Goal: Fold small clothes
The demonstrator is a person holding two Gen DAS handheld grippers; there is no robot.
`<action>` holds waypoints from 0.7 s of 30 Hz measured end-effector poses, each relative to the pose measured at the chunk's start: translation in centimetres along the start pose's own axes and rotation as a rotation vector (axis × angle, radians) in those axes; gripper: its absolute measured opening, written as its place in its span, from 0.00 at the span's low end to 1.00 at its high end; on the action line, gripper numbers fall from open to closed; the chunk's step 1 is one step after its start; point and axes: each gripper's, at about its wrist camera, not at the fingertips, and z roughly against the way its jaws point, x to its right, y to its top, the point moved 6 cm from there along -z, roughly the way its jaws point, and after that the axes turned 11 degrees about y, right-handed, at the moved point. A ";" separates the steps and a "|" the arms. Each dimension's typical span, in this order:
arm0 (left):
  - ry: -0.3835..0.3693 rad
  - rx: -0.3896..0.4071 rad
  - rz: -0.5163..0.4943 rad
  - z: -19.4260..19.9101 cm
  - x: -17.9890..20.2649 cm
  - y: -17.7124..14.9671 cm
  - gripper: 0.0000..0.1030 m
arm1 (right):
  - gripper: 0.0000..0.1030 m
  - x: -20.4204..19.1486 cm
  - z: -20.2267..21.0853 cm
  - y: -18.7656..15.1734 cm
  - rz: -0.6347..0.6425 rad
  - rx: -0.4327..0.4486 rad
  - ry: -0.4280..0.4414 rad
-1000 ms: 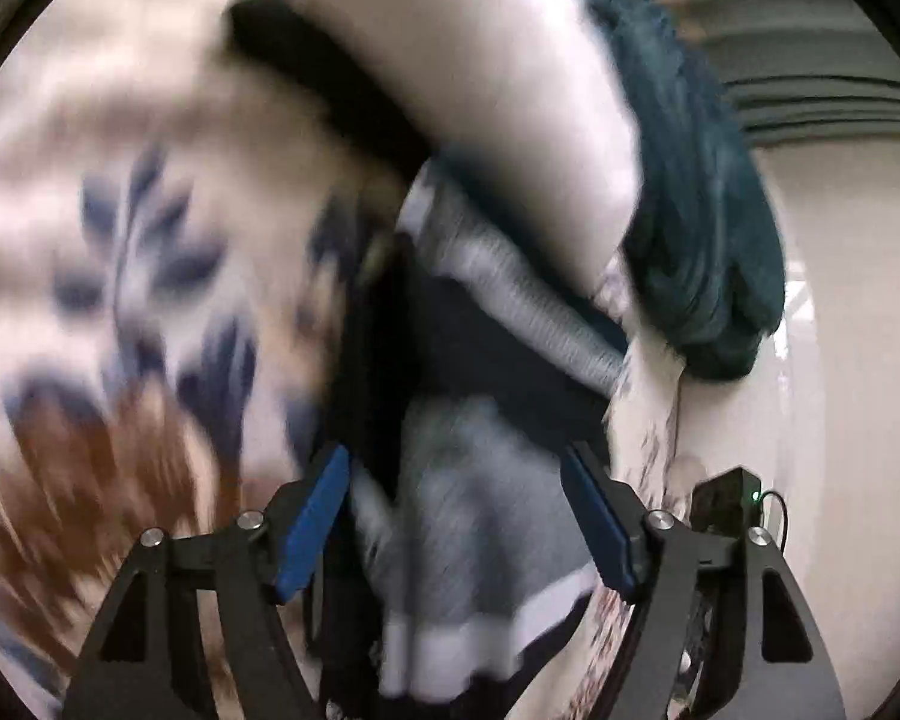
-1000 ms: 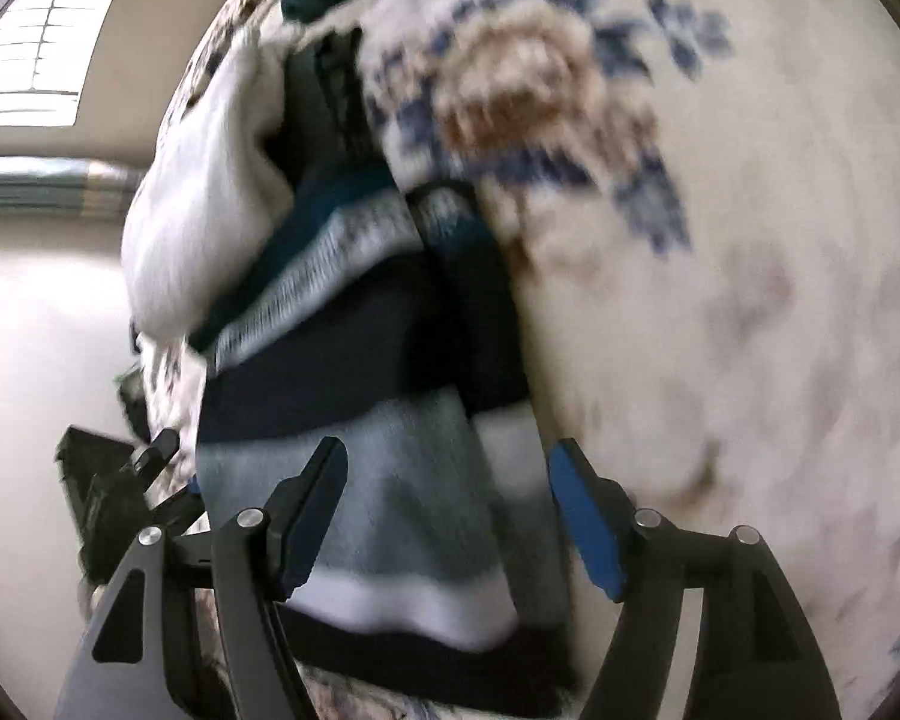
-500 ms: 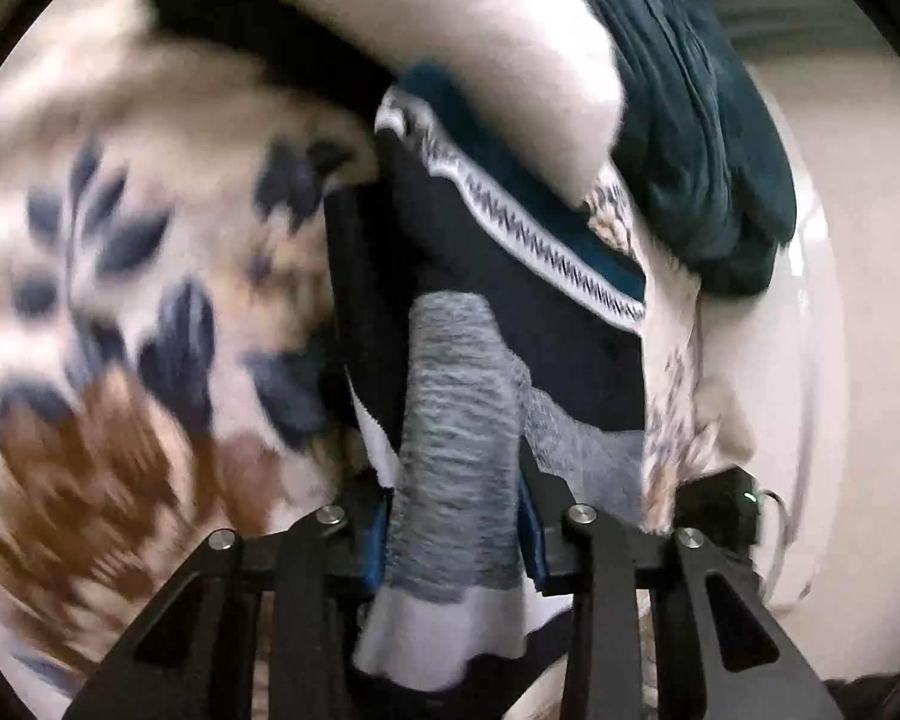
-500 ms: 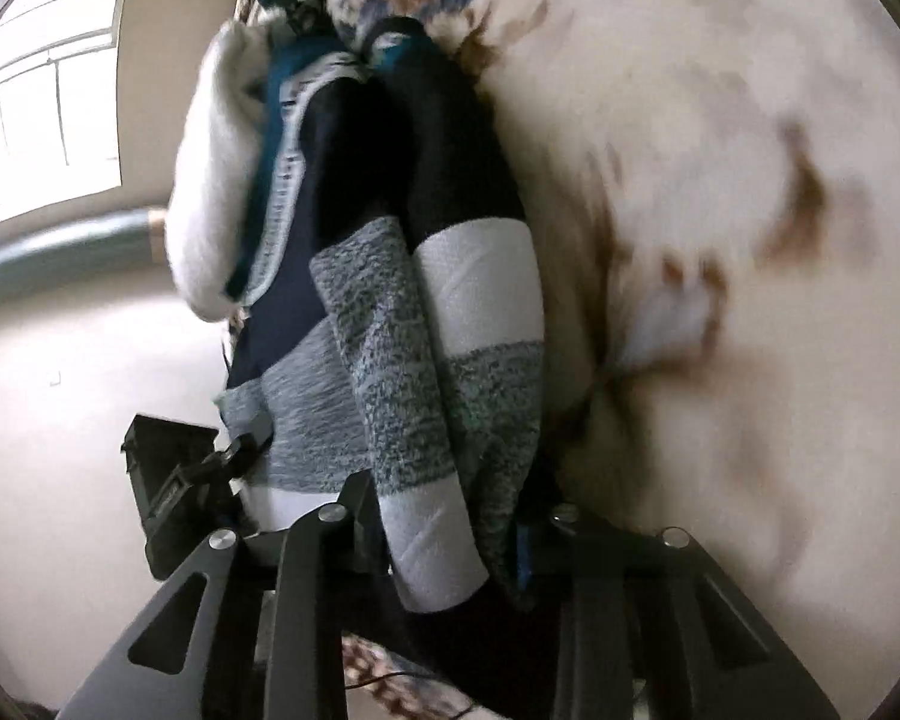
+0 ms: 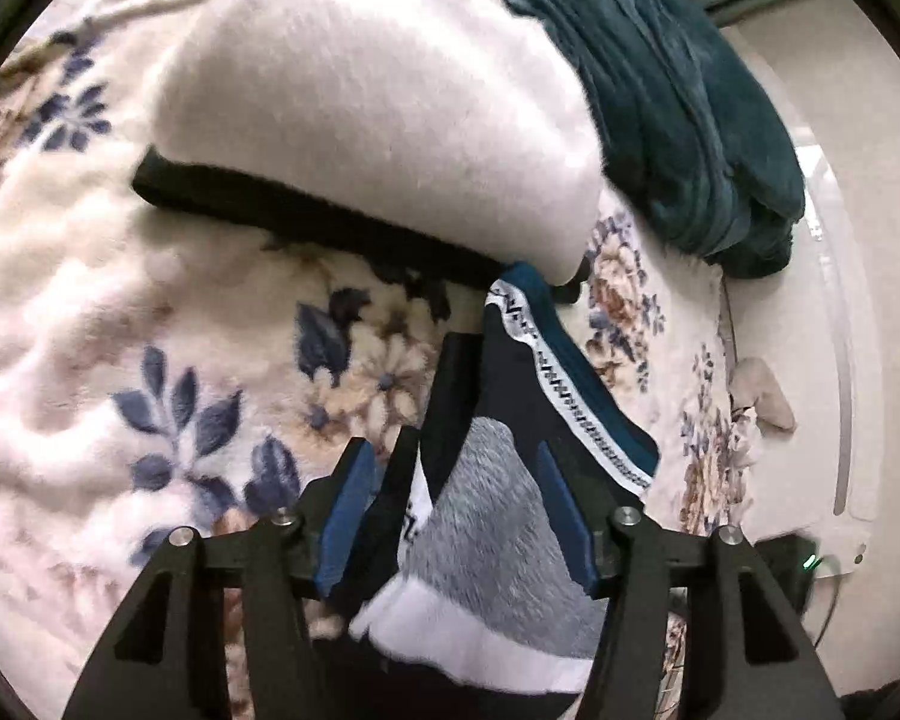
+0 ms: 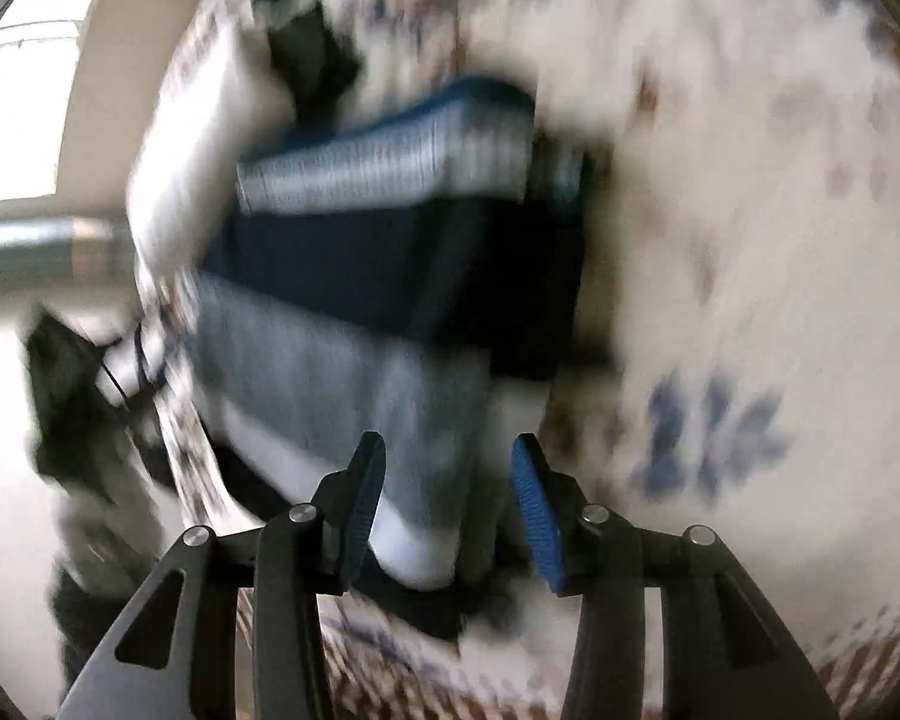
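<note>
There is one striped sweater [image 5: 498, 498], with dark blue, grey and white bands. It lies on one fluffy blanket [image 5: 120, 324] with blue and brown flowers. In the left wrist view the sweater is at the bottom middle of the frame. In the right wrist view the same sweater [image 6: 366, 300] fills the middle, folded into a thick stack.

There are two grippers. The left gripper [image 5: 456, 516] is at the bottom of its frame. Its two blue pads [image 5: 345, 516] stand apart, one on each side of the sweater's grey part, and do not squeeze it. The right gripper [image 6: 444, 504] is at the bottom of its frame. Its two blue pads [image 6: 531, 510] stand apart too, with the sweater's white and grey end between them.

The left wrist view is sharp. It shows one white folded cloth [image 5: 378, 102] at the top middle, lying on one black cloth [image 5: 282, 207], and one teal cloth [image 5: 678, 96] at the upper right. The right wrist view is very blurry. It shows a bright window [image 6: 24, 108] at the upper left, which the other view does not show
</note>
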 end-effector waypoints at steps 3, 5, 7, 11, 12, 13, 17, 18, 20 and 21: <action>0.025 -0.035 -0.033 -3.3 0.5 1.4 0.50 | 0.45 0.5 -1.9 3.3 -0.001 0.012 -0.018; 0.003 -0.008 -0.061 -4.2 1.2 2.2 0.20 | 0.43 0.3 -4.4 4.8 -0.018 -0.009 -0.004; 0.022 0.018 -0.115 -4.6 2.2 2.7 0.09 | 0.08 0.6 -5.7 5.4 -0.026 -0.009 -0.015; 0.093 -0.002 -0.186 -5.6 3.2 2.8 0.09 | 0.07 -0.2 -3.0 5.2 0.044 0.032 -0.055; 0.106 -0.013 -0.200 -6.1 3.5 2.8 0.09 | 0.07 -0.2 -2.4 5.3 0.036 0.038 -0.050; 0.112 -0.026 -0.198 -6.6 3.7 2.8 0.09 | 0.07 0.1 -2.1 5.3 0.015 0.029 -0.059; 0.158 -0.069 -0.186 -6.8 3.7 3.1 0.18 | 0.13 1.0 -2.8 5.2 -0.033 -0.060 -0.067; 0.140 -0.081 -0.148 -6.3 3.5 3.2 0.23 | 0.17 1.1 -2.9 4.7 -0.047 -0.082 -0.056; 0.128 -0.051 -0.120 -5.2 3.4 3.2 0.29 | 0.32 0.7 -3.0 3.6 -0.053 -0.131 -0.002; 0.117 -0.039 -0.121 -4.8 3.5 3.1 0.28 | 0.35 0.7 -3.0 3.0 -0.055 -0.143 0.016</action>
